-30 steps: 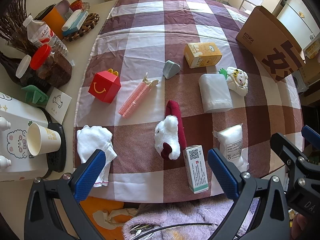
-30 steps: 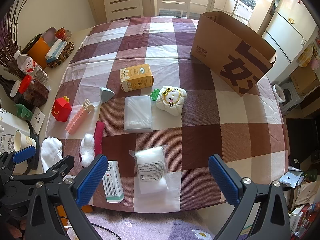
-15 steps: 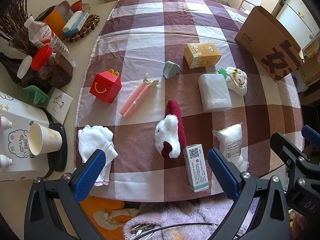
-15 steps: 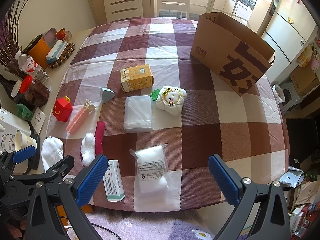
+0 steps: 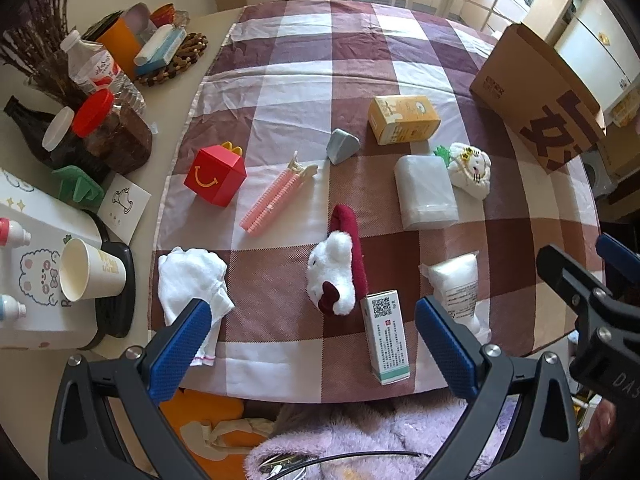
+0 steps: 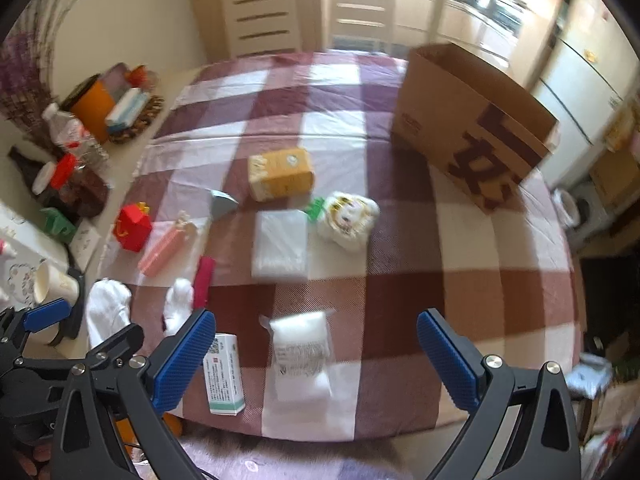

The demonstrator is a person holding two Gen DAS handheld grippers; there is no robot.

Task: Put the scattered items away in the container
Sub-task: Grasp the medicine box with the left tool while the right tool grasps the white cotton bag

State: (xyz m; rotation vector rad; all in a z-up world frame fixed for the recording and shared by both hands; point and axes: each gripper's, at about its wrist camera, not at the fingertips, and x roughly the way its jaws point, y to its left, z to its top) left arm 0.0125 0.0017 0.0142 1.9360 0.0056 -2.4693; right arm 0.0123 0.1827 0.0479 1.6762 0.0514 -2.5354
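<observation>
I am counting two cartons: one yellow box [image 5: 403,119] and one white-and-green box [image 5: 386,336]. I am seeing one red Happy Meal box [image 5: 215,176], one pink hair clip [image 5: 276,197], one plush slipper [image 5: 340,268], one white cloth [image 5: 192,280], two clear packets [image 5: 425,192] [image 5: 456,280], and one brown paper bag [image 5: 536,96].

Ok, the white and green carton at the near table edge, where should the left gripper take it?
Grip the white and green carton across its two long narrow sides, near the middle, coming down from above. It lies flat, long axis pointing away from the left gripper, whose open jaws look wide enough to straddle it.
</observation>
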